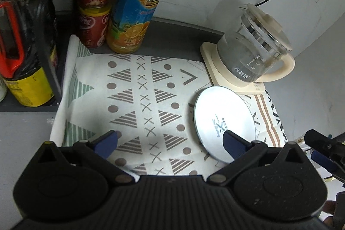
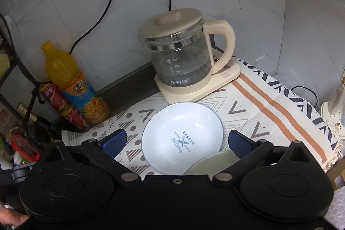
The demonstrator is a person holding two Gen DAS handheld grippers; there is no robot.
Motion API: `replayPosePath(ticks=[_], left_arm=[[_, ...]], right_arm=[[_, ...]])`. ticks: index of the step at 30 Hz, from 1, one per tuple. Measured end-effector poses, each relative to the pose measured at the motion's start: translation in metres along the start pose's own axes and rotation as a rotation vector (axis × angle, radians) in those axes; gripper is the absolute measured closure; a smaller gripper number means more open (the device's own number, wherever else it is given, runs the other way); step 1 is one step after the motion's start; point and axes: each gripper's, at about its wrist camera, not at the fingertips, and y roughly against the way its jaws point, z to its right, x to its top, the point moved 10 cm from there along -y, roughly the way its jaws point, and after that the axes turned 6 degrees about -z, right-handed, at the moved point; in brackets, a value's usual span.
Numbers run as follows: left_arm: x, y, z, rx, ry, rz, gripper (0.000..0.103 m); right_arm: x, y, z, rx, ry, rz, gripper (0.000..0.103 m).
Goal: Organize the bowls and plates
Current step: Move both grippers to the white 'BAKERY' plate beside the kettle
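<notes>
A white plate [image 1: 222, 120] with a "BAKERY" print lies flat on the patterned cloth [image 1: 138, 100]. It also shows in the right wrist view [image 2: 181, 136]. My left gripper [image 1: 170, 142] is open, low over the cloth, with its right finger over the plate's near edge. My right gripper [image 2: 176, 141] is open and straddles the plate from above. It also shows at the right edge of the left wrist view [image 1: 323, 150]. A pale green dish [image 2: 213, 162] lies partly under the plate's near right side, half hidden by my right gripper.
A glass kettle [image 2: 179, 55] on a cream base stands just behind the plate. An orange juice bottle [image 1: 138, 3] and two stacked red cans [image 1: 94, 3] stand at the back left. A dark shelf with bottles [image 1: 25, 46] is at the left. Cables hang on the wall.
</notes>
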Motion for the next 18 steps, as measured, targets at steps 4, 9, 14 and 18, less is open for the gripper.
replayPosePath(ticks=[4, 9, 14, 18], left_arm=[[0.004, -0.009, 0.011, -0.008, 0.008, -0.007, 0.001], [0.005, -0.029, 0.024, -0.008, 0.031, -0.02, 0.003], [0.004, -0.047, 0.034, -0.014, 0.069, -0.025, 0.005], [0.003, -0.062, 0.04, -0.018, 0.119, -0.029, 0.011]], right_arm=[[0.007, -0.011, 0.01, 0.035, -0.01, -0.029, 0.003], [0.015, -0.028, 0.029, 0.042, -0.019, -0.087, 0.01], [0.024, -0.044, 0.047, 0.056, -0.02, -0.128, 0.012], [0.029, -0.062, 0.057, 0.076, -0.001, -0.187, 0.021]])
